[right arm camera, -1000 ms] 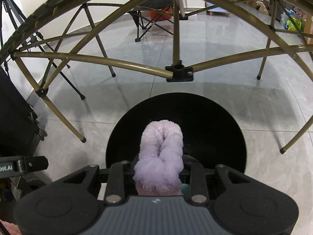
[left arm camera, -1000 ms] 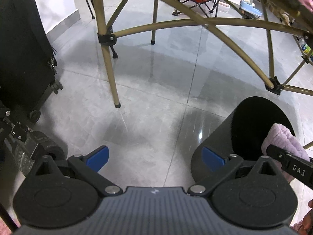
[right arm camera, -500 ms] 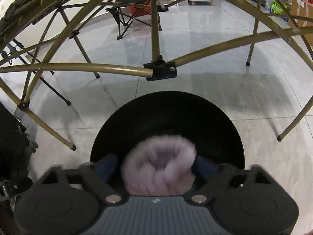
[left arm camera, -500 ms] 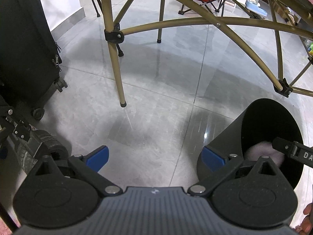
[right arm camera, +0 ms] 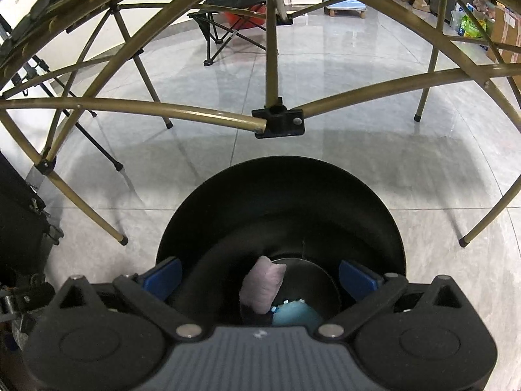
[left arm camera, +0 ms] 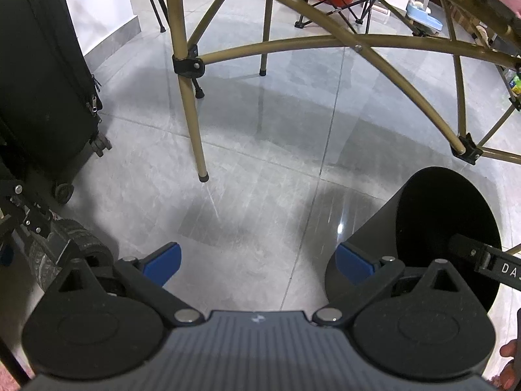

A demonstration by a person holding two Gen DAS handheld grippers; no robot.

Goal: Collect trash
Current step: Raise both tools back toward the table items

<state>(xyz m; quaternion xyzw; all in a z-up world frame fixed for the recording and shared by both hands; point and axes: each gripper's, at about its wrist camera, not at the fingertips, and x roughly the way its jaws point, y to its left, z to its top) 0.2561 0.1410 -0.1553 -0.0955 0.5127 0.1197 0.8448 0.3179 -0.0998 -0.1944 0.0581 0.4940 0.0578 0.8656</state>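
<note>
The drop-off step looks finished: the right gripper [right arm camera: 259,275] hangs over the mouth of the black trash bin [right arm camera: 283,176] at the lower centre of the right wrist view. Its blue-padded jaws are opening to their widest, and nothing sits between them. The lilac fuzzy cloth [right arm camera: 263,288] lies loose at the bottom of the bin, low in the frame, partly folded over on itself and leaning against a light blue item [right arm camera: 294,314] whose nature is hard to make out in the dark.

The left gripper [left arm camera: 259,260] is spread wide and empty above bare grey floor tile [left arm camera: 247,176], with the same bin [left arm camera: 364,228] at the lower right of its frame and one finger of the right gripper reaching in over the rim.

The next move probably calls for lifting the right gripper clear of the bin without catching the bronze table frame [right arm camera: 280,120] just above it, then looking for another piece of trash; none shows on the floor here.
</note>
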